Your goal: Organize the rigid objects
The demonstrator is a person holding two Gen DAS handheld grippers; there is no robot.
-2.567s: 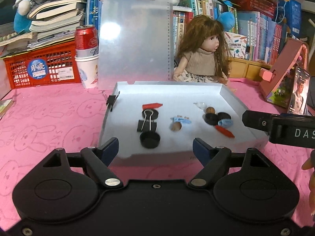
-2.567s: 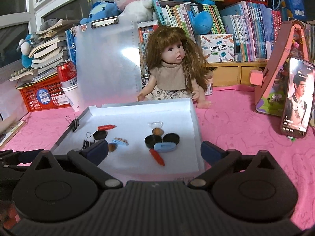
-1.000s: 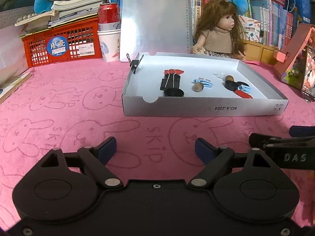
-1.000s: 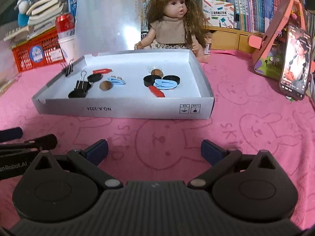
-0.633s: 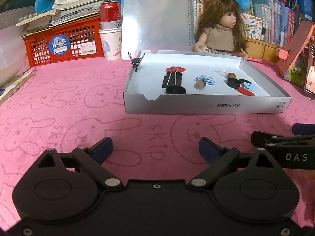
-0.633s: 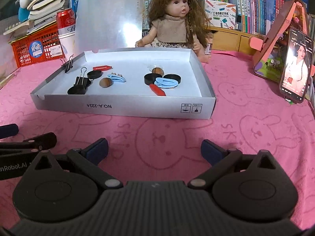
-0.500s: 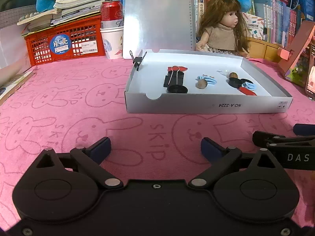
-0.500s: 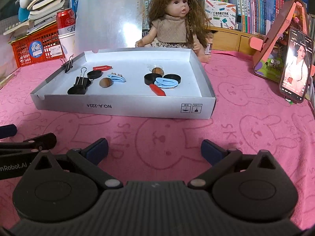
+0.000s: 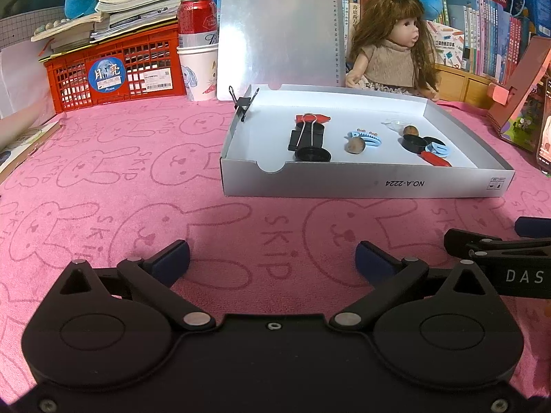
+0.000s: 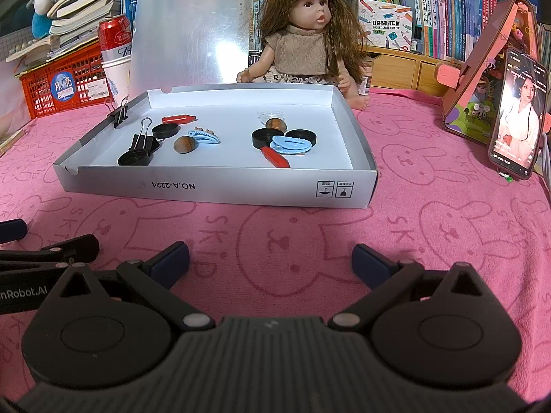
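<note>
Left wrist view: left claw (image 9: 272, 258) has just spread wider, nothing between; right claw (image 10: 270, 260) released.

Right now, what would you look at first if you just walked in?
Probably the doll with long brown hair, sitting behind the white box on the pink bunny cloth. Then the small things inside the box: black caps, binder clips, blue hair clips. Both open grippers, left and right, hover empty in front.
</note>
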